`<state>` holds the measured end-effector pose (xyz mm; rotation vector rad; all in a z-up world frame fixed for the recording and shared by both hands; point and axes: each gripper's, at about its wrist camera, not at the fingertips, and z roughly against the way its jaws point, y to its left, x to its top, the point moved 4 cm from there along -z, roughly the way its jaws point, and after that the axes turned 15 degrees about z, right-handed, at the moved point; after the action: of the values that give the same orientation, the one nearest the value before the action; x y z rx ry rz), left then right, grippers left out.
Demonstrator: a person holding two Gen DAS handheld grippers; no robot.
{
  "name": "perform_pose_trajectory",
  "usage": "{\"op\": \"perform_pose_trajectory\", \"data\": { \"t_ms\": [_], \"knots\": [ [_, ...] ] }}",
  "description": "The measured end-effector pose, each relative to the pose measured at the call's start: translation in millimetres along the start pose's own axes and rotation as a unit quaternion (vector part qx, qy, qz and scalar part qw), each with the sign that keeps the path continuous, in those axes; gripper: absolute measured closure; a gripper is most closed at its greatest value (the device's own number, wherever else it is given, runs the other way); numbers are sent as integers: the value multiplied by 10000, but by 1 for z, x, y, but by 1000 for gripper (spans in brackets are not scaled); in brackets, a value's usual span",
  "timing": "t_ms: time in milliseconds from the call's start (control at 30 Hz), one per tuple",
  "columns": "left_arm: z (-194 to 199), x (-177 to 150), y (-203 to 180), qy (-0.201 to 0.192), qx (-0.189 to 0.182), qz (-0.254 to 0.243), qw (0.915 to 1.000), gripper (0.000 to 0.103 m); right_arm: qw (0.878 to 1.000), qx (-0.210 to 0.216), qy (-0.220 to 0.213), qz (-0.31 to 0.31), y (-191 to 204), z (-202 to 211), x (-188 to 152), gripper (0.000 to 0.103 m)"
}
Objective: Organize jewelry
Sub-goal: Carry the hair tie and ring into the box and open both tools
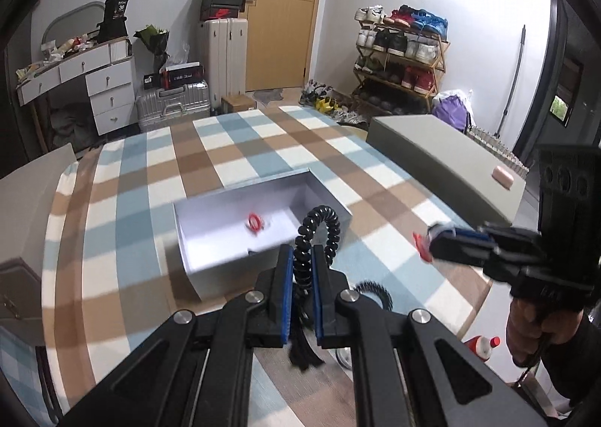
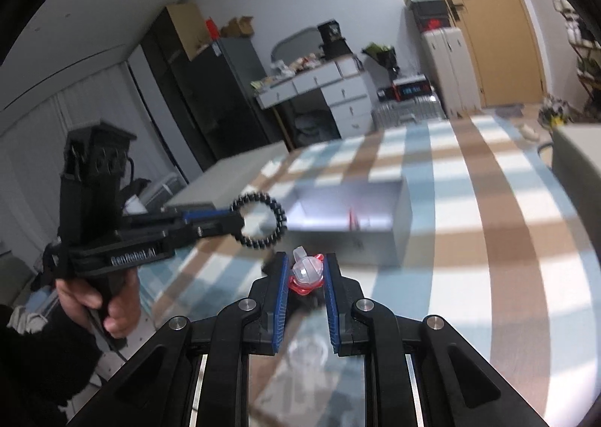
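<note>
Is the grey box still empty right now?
No: in the left wrist view a small red piece already lies on the white floor inside the open grey box.

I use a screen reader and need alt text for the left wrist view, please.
The left gripper clamps a black spiral hair tie above an open grey box holding a small red item on a checked tablecloth. At right, the right gripper carries something red.
</note>
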<state>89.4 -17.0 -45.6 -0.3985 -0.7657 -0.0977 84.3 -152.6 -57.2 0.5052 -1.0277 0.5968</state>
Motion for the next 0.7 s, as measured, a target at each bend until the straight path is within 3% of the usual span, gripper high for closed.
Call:
{"op": "perform_pose_trajectory", "data": {
  "t_ms": [300,700],
  "knots": [
    [-22,32,28,117,-23,297,9995,98,9995,-6,195,251,-16,-59,54,86],
    [-61,35,47,640,-91,389,9971,98,9959,-90,896,-61,-49,-134,42,86]
  ]
}}
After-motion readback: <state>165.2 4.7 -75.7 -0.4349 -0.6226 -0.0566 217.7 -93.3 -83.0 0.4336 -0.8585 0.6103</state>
